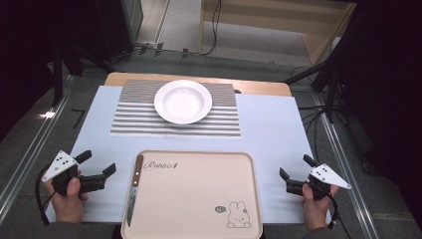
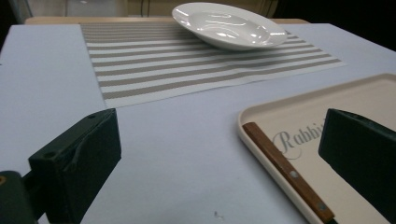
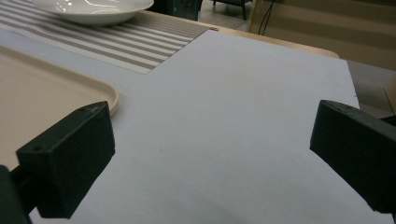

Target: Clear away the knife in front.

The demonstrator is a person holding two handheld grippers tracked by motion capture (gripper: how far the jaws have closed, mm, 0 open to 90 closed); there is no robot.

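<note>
The left gripper (image 1: 97,164) is held at the near left of the bench (image 1: 278,129), its jaws wide apart with nothing between them. The knife (image 1: 133,189) lies just beyond the right-hand jaw, along the left edge of the tray (image 1: 199,199), blade toward the person. In the left gripper view the knife's (image 2: 287,170) wooden handle runs out of the bottom of the picture, so the blade is cut off, and the right-hand jaw hides part of the word printed on the tray (image 2: 261,109). The high view shows the whole blade and a rabbit drawing in the tray's near right corner.

The right gripper (image 1: 294,167) is held at the near right, jaws also wide apart and holding nothing, above the bare pale sheet on the bench. In the right gripper view a rounded corner of the tray (image 3: 105,91) lies just beyond the left-hand jaw.

Farther off, a white plate (image 1: 183,101) sits on a striped mat (image 1: 134,117), well apart from both pairs of jaws; the right gripper view cuts off the plate (image 3: 93,11) at the top.

Past the bench's wooden far edge, cables lie on a grey floor and the room is dark at both sides.
</note>
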